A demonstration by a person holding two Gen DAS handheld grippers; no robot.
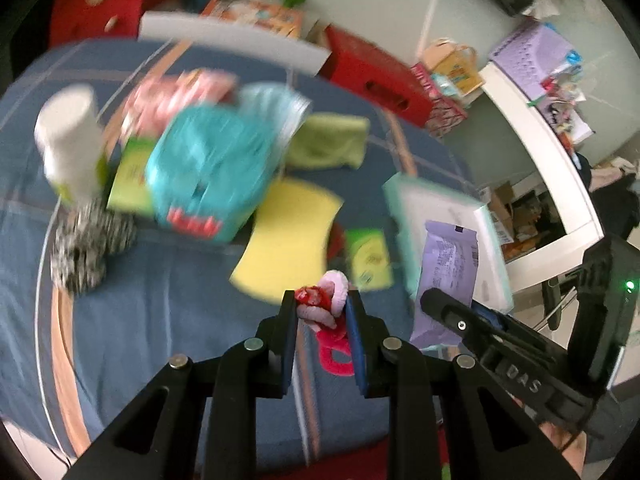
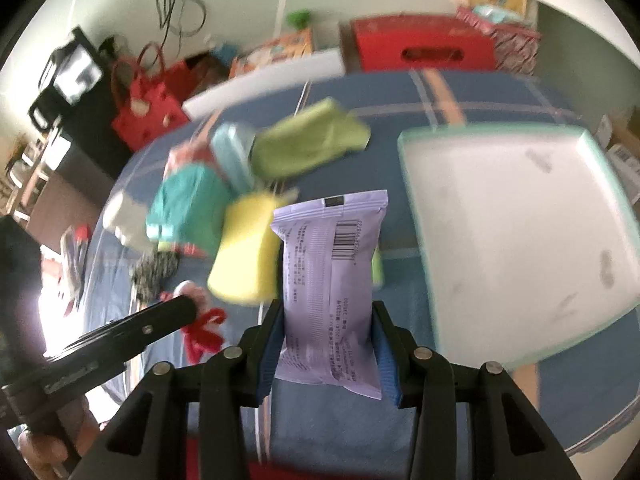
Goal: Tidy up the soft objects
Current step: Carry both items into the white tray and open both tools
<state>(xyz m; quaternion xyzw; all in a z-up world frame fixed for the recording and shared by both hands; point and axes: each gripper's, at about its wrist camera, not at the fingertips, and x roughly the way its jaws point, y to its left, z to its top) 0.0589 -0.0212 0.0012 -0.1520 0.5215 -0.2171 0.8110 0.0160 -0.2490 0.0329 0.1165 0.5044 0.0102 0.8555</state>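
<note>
Both grippers are loaded and held above the blue striped bedcover (image 1: 160,320). On the left, the left gripper (image 1: 322,308) is clamped on a small cluster of fluffy pink and red hair ties (image 1: 320,304), with a red loop dangling below the pads over the cloth. On the right, the right gripper (image 2: 330,320) is clamped across the lower half of a lilac plastic tissue packet (image 2: 332,272), which stands upright between the blue pads, its barcode end on top.

Just to the right of the packet lies a shallow white tray with a pale green rim (image 2: 520,220), bare inside; I judge it the likely place for the sorted items. To do this well, carry the packet over the tray's near rim with its lower end clear, lower it flat, and release only once it rests on the tray floor. The hair ties hang loosely, so the left hand should travel slowly and level, lest the dangling loop snag.

Open room lies over the bare blue cloth in front of both grippers. To the left, the clutter is close: a yellow sponge pad (image 2: 248,256), a teal plastic-wrapped pack (image 1: 208,172), a green folded cloth (image 2: 308,144) and a speckled black-and-white fuzzy bundle (image 1: 88,244). The two grippers sit near one another, so their paths should not cross.
</note>
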